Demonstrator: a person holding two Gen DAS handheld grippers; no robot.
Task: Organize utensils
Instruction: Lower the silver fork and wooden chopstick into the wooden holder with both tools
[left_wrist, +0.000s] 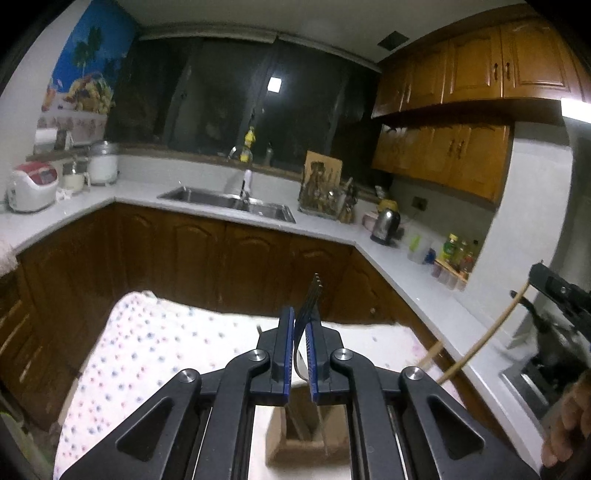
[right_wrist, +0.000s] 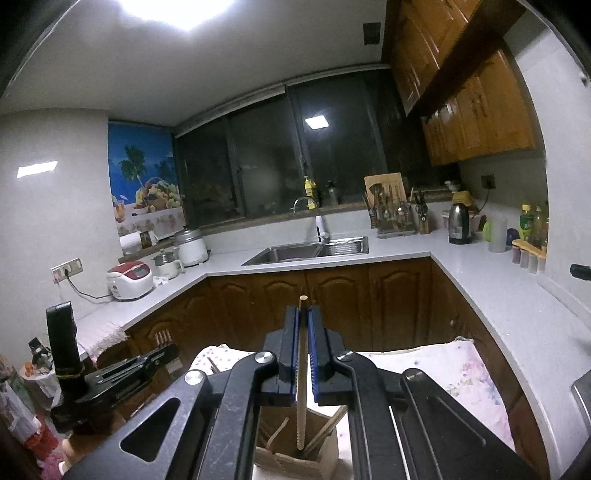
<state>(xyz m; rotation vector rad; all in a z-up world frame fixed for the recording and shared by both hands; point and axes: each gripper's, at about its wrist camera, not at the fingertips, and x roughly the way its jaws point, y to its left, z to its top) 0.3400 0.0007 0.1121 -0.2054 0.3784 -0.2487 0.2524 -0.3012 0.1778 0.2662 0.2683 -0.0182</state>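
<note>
In the left wrist view my left gripper (left_wrist: 301, 321) is shut on a metal fork (left_wrist: 313, 295) whose tines point up past the blue pads. Under it stands a brown cardboard holder (left_wrist: 306, 439) on a dotted cloth (left_wrist: 147, 354). In the right wrist view my right gripper (right_wrist: 303, 312) is shut on a pale wooden chopstick (right_wrist: 302, 354), held upright. Its lower end reaches into the cardboard holder (right_wrist: 325, 454), which has several wooden sticks inside. The left gripper (right_wrist: 162, 356) with the fork (right_wrist: 162, 336) shows at the left. The right gripper (left_wrist: 554, 288) and its chopstick (left_wrist: 480, 343) show at the right edge.
A white L-shaped counter (right_wrist: 480, 280) runs around dark wooden cabinets, with a steel sink (right_wrist: 306, 253) under the window. A rice cooker (right_wrist: 129, 278), a kettle (right_wrist: 459, 223), a utensil rack (right_wrist: 391, 214) and bottles stand on it. A hand (left_wrist: 569, 424) shows at the lower right.
</note>
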